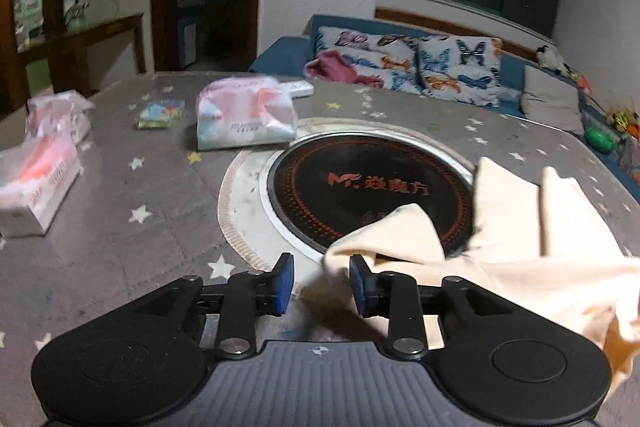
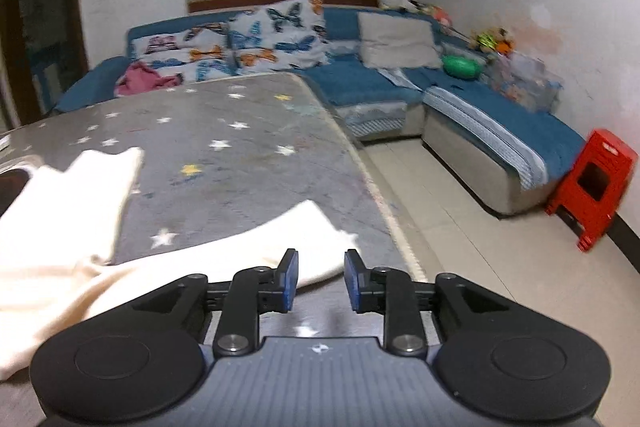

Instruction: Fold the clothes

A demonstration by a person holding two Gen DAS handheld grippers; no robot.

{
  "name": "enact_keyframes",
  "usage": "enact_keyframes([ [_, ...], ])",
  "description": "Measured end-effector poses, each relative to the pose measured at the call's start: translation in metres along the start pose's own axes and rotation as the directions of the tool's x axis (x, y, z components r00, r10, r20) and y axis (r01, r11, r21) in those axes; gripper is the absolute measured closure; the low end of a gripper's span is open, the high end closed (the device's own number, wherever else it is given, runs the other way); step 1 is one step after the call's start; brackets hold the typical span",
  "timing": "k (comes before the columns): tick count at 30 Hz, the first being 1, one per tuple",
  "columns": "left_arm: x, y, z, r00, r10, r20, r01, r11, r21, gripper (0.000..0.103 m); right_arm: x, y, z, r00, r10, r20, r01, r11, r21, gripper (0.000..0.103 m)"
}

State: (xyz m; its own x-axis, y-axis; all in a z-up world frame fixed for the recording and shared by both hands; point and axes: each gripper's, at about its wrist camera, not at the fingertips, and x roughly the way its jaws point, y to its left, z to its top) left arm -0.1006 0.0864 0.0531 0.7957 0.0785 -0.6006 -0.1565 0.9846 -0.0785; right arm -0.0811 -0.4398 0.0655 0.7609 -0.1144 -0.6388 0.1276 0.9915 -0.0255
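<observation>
Cream garment (image 1: 508, 227) on table | both tongs (image 1: 322, 279) (image 2: 321, 277) parted, empty | induction plate (image 1: 372, 191) mostly left-view only

Only legible mark: orange logo "M" plus Chinese characters, roughly "益魔方", on the black round cooktop (image 1: 368, 187) set in the table. Print on the tissue packs (image 1: 244, 115) too blurred to read.

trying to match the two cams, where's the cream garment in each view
Left wrist: the cream garment fills the lower right, draped over the round cooktop's edge.
Right wrist: it spreads across the lower left, one end reaching the right claw.
Shared landmark: the butterfly pillows on the blue sofa.
</observation>
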Motion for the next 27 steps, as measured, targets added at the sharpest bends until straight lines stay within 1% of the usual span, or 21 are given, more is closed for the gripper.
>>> enact_keyframes([
  [2, -0.01, -0.009, 0.0, 0.998, -0.057, 0.012, 0.057, 0.998, 0.023, 0.064, -0.005, 0.01, 0.001, 0.998, 0.061, 0.0, -0.061, 0.998, -0.009, 0.076],
  [4, -0.018, -0.024, -0.004, 0.991, -0.133, 0.006, 0.133, 0.989, 0.064, 0.061, -0.009, 0.021, 0.002, 0.992, 0.123, -0.002, -0.123, 0.992, -0.017, 0.076],
  [5, -0.02, -0.034, -0.007, 0.985, -0.175, -0.006, 0.175, 0.98, 0.09, 0.059, -0.01, 0.028, 0.003, 0.986, 0.169, -0.011, -0.169, 0.985, -0.018, 0.076],
  [7, -0.023, -0.057, -0.015, 0.965, -0.259, -0.037, 0.262, 0.954, 0.144, 0.058, -0.011, 0.043, 0.003, 0.966, 0.258, -0.028, -0.259, 0.966, -0.019, 0.076],
  [9, -0.022, -0.079, -0.023, 0.945, -0.318, -0.071, 0.326, 0.926, 0.189, 0.057, -0.01, 0.057, 0.0, 0.953, 0.3, -0.05, -0.301, 0.953, -0.036, 0.076],
  [11, -0.02, -0.095, -0.028, 0.93, -0.353, -0.099, 0.367, 0.905, 0.217, 0.052, -0.01, 0.072, -0.004, 0.938, 0.34, -0.072, -0.344, 0.938, -0.052, 0.076],
  [14, -0.017, -0.118, -0.037, 0.904, -0.403, -0.143, 0.427, 0.867, 0.257, 0.051, -0.009, 0.094, -0.009, 0.911, 0.397, -0.107, -0.406, 0.911, -0.074, 0.076],
  [16, -0.013, -0.125, -0.039, 0.899, -0.409, -0.158, 0.438, 0.858, 0.27, 0.051, -0.008, 0.108, -0.013, 0.892, 0.433, -0.129, -0.445, 0.891, -0.088, 0.076],
  [18, -0.01, -0.129, -0.041, 0.895, -0.411, -0.172, 0.444, 0.851, 0.281, 0.052, -0.012, 0.115, -0.017, 0.889, 0.437, -0.135, -0.452, 0.884, -0.116, 0.076],
  [19, -0.007, -0.131, -0.042, 0.897, -0.405, -0.18, 0.441, 0.85, 0.287, 0.052, -0.013, 0.119, -0.019, 0.886, 0.441, -0.144, -0.459, 0.878, -0.133, 0.076],
  [20, -0.003, -0.133, -0.043, 0.899, -0.396, -0.188, 0.436, 0.851, 0.294, 0.058, -0.014, 0.123, -0.022, 0.889, 0.433, -0.151, -0.454, 0.878, -0.152, 0.076],
  [21, -0.001, -0.135, -0.045, 0.898, -0.394, -0.195, 0.437, 0.848, 0.3, 0.071, -0.014, 0.127, -0.025, 0.892, 0.424, -0.157, -0.448, 0.878, -0.171, 0.076],
  [22, 0.0, -0.134, -0.046, 0.896, -0.395, -0.201, 0.44, 0.845, 0.303, 0.076, -0.014, 0.129, -0.027, 0.899, 0.408, -0.159, -0.433, 0.883, -0.184, 0.076],
  [23, 0.0, -0.133, -0.048, 0.894, -0.396, -0.207, 0.444, 0.843, 0.304, 0.085, -0.014, 0.131, -0.029, 0.902, 0.399, -0.165, -0.426, 0.885, -0.188, 0.076],
  [25, -0.005, -0.131, -0.052, 0.891, -0.405, -0.206, 0.452, 0.833, 0.318, 0.09, -0.014, 0.129, -0.032, 0.894, 0.407, -0.187, -0.438, 0.882, -0.176, 0.08],
  [26, -0.009, -0.13, -0.053, 0.888, -0.413, -0.204, 0.459, 0.826, 0.326, 0.091, -0.016, 0.127, -0.034, 0.893, 0.406, -0.194, -0.44, 0.88, -0.181, 0.09],
  [27, -0.013, -0.129, -0.053, 0.881, -0.427, -0.205, 0.473, 0.818, 0.327, 0.092, -0.018, 0.125, -0.036, 0.891, 0.406, -0.201, -0.442, 0.878, -0.185, 0.094],
])
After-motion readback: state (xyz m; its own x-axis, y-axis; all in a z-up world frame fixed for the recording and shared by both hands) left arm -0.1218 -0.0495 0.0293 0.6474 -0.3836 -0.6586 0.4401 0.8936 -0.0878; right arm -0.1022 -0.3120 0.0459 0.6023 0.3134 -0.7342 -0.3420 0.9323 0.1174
